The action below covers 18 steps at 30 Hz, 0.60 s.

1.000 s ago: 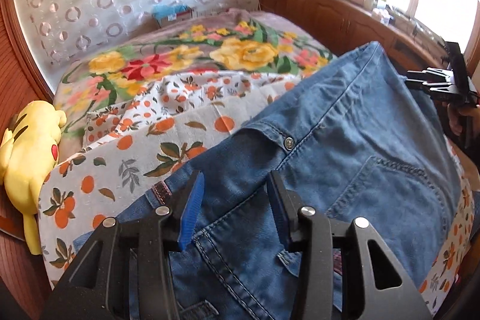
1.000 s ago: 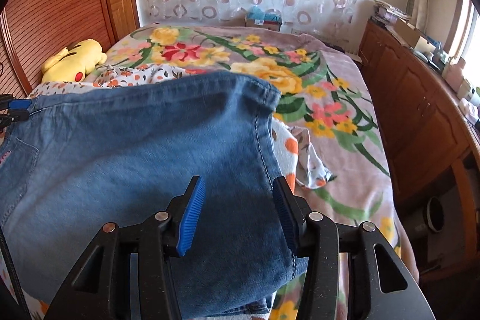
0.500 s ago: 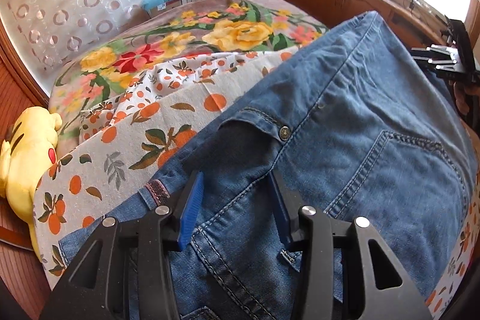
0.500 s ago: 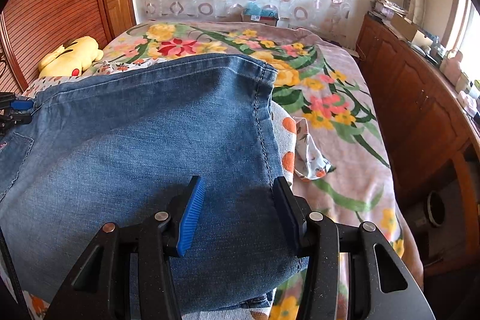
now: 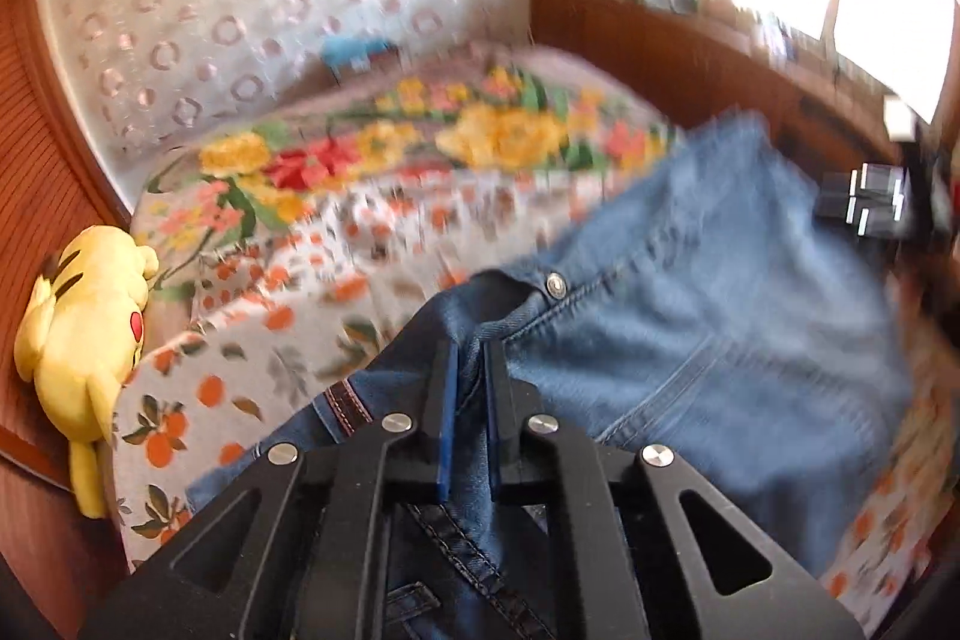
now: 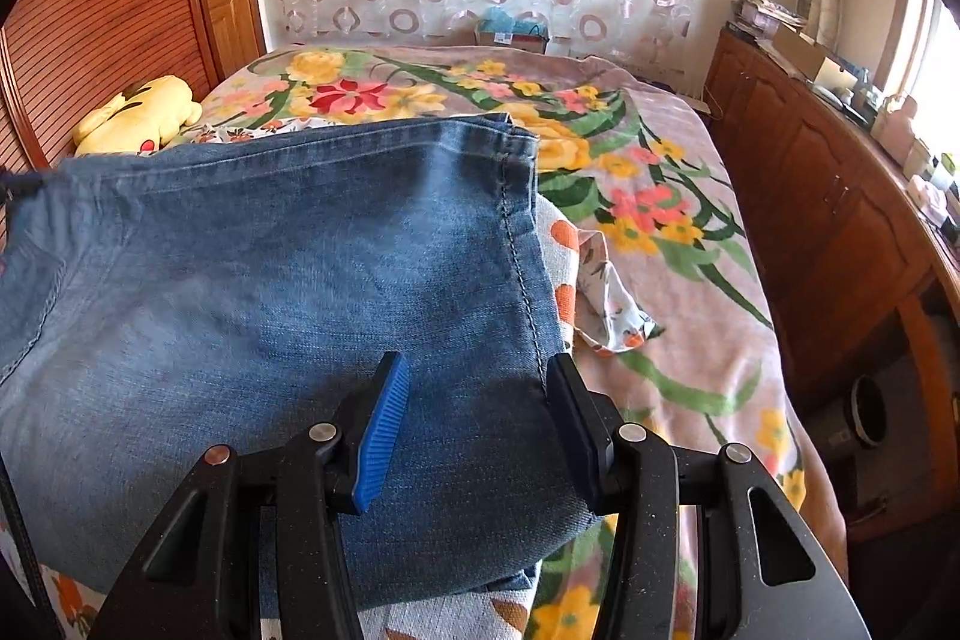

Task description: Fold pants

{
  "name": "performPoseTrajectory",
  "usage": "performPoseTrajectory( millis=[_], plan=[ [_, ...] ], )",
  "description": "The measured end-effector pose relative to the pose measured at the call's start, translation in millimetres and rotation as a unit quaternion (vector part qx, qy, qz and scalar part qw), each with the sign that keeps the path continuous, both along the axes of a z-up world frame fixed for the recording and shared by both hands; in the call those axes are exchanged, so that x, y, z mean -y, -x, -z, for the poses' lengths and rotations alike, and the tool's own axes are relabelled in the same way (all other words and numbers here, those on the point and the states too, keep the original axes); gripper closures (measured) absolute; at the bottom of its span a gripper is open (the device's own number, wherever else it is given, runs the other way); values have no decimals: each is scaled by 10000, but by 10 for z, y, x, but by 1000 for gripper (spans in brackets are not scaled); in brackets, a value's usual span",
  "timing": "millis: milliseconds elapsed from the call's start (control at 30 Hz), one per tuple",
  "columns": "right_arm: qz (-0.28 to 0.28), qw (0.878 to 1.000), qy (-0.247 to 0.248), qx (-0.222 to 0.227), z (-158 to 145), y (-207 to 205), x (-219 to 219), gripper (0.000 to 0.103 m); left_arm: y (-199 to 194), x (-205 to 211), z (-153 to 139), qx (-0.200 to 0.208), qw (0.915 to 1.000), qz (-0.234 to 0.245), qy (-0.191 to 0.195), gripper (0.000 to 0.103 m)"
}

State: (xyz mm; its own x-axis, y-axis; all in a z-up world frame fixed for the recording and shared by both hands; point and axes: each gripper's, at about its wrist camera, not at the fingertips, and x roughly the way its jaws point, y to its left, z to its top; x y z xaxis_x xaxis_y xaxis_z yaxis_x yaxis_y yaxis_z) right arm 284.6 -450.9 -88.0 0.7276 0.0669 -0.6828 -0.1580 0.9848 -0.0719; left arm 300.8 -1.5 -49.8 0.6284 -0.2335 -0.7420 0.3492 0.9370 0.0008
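Observation:
Blue denim pants (image 5: 690, 328) lie folded on the bed; they fill the left and middle of the right wrist view (image 6: 270, 292). My left gripper (image 5: 471, 370) is shut on a pinch of denim at the waistband, just below the metal button (image 5: 555, 285). My right gripper (image 6: 474, 394) is open, its fingers astride the near right edge of the folded leg end beside the side seam. It also shows small and blurred at the far right of the left wrist view (image 5: 864, 208).
The bed has a floral blanket (image 6: 660, 196) and an orange-print sheet (image 5: 252, 340) under the pants. A yellow plush toy (image 5: 84, 334) lies at the left edge by the wooden wall. A wooden cabinet (image 6: 840, 220) runs along the right side.
My left gripper has closed on the waistband denim and the view has swung, blurring the frame. My right gripper stays open over the leg end, shifted slightly.

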Motion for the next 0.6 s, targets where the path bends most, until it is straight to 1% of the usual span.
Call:
performPoseTrajectory(
  millis=[33, 67, 100, 167, 200, 267, 300, 367, 433, 500, 600],
  plan=[
    [9, 10000, -16, 5, 4, 3, 5, 53, -17, -49, -67, 81, 9999, -99, 110, 94],
    [16, 10000, -31, -2, 14, 4, 12, 53, -46, -74, -86, 94, 9997, -158, 134, 94],
    [24, 10000, -49, -11, 26, 0, 14, 53, -92, -76, -55, 42, 9998, -196, 54, 94],
    [54, 10000, -72, -5, 40, 8, 10, 53, -165, -49, 74, -130, 9996, -235, -123, 92],
    [73, 9999, -92, 2, 41, 12, 10, 53, -198, -20, 190, -305, 9989, -248, -266, 89],
    [88, 9999, -123, 35, 22, 24, 8, 53, -192, -2, 291, -391, 9985, -226, -324, 89],
    [81, 9999, -120, 58, 6, 27, 7, 53, -169, -14, 308, -380, 9985, -259, -287, 87],
    [48, 9999, -96, 108, -38, 19, 9, 53, -107, -45, 284, -305, 9989, -323, -145, 75],
    [45, 9998, -113, 155, -110, -35, 17, 53, -26, -68, 234, -154, 9994, -321, -21, 58],
    [29, 9997, -105, 215, -176, -103, 16, 53, 30, -75, 204, -78, 9995, -301, 54, 49],
    [-9, 9997, -77, 238, -239, -249, -12, 53, 123, -65, 139, 54, 9995, -316, 66, 49]
  ],
)
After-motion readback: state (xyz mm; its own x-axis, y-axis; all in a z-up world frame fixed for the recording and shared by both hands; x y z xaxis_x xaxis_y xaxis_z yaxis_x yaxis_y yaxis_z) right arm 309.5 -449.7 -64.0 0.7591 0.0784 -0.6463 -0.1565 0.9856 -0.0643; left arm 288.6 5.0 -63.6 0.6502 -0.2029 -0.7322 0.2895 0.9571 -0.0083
